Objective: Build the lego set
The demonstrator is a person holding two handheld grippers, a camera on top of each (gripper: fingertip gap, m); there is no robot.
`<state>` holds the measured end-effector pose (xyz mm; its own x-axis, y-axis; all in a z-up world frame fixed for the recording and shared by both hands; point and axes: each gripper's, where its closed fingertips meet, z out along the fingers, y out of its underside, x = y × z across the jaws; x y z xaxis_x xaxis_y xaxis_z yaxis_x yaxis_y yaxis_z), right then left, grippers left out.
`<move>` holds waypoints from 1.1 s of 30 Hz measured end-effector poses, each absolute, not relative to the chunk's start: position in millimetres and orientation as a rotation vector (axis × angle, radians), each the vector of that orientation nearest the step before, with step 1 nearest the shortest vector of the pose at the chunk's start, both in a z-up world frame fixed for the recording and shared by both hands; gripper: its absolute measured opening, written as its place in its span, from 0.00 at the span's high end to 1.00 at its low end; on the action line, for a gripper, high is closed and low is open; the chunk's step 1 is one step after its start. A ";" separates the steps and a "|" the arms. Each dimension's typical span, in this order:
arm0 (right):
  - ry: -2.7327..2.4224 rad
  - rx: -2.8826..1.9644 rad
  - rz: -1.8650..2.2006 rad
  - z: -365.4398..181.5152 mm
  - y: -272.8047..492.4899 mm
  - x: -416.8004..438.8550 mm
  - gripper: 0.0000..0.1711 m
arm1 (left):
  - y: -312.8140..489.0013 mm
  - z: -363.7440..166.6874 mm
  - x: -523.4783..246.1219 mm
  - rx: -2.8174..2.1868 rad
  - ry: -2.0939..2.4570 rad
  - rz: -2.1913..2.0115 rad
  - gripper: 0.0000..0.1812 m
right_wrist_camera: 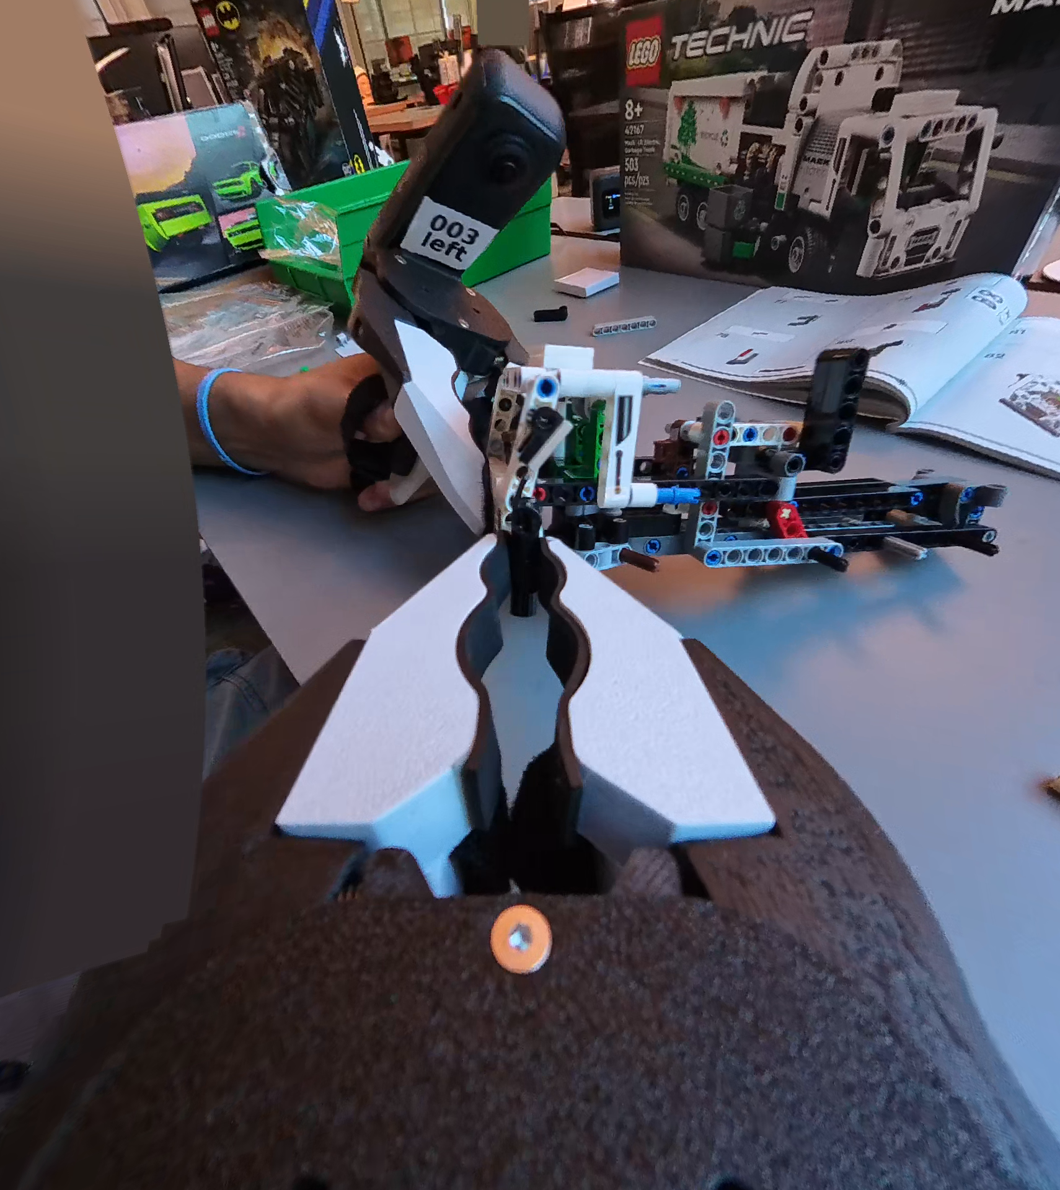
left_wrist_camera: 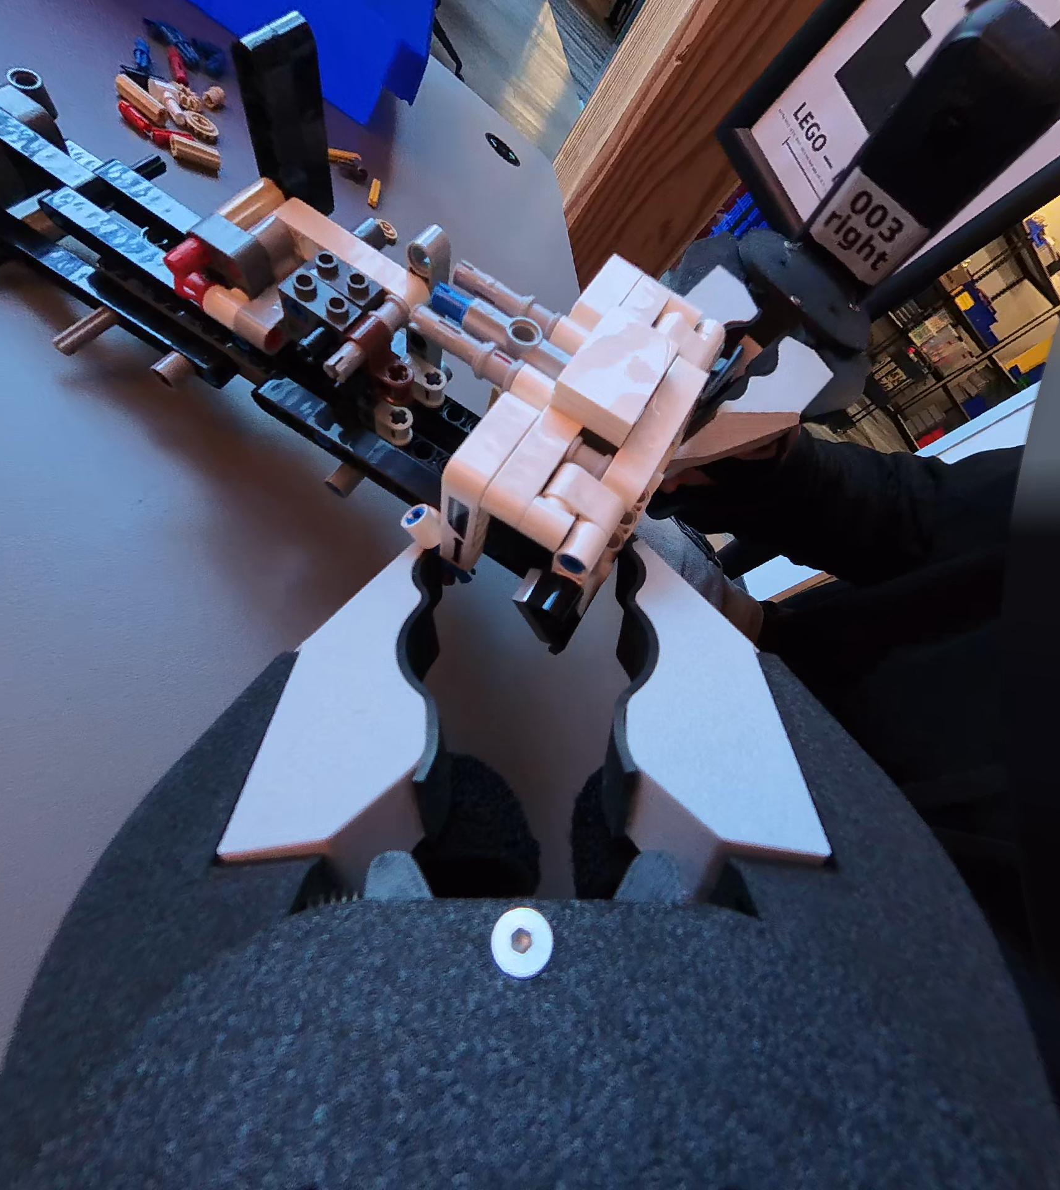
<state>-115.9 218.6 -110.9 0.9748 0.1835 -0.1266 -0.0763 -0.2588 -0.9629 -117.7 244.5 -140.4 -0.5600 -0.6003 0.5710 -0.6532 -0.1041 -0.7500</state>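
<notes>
Clamped in my right tool, a small black plastic lego pin meets the white cab end of the long black-framed lego truck chassis on the grey worktop. My left tool, jaws wide around that cab end, holds nothing. Pushing off-axis could skid the unbraced chassis or snap the pin loose.
</notes>
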 end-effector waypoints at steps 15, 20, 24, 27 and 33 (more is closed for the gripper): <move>-0.144 -1.825 0.114 -112.7 220.0 -117.6 0.96 | 245.2 -140.7 -118.4 1.459 -2.071 1.790 0.70; -0.137 -1.828 0.138 -112.6 219.7 -117.7 0.96 | 244.7 -140.4 -117.3 1.485 -2.061 1.801 0.71; -0.115 -1.861 0.236 -118.3 218.2 -119.2 0.96 | 243.9 -142.9 -117.0 1.498 -2.093 1.783 0.71; -0.090 -1.844 0.295 -117.1 218.4 -119.1 0.96 | 243.5 -141.9 -116.8 1.498 -2.081 1.792 0.71; -0.057 -1.816 0.682 -115.0 211.8 -127.2 0.96 | 237.1 -140.9 -123.4 1.411 -2.096 1.779 0.71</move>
<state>-127.2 211.8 -115.0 0.8305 0.3651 -0.4206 -0.2906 -0.3602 -0.8864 -123.4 237.1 -140.9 -0.5819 -0.5895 0.5603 -0.6487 -0.0792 -0.7570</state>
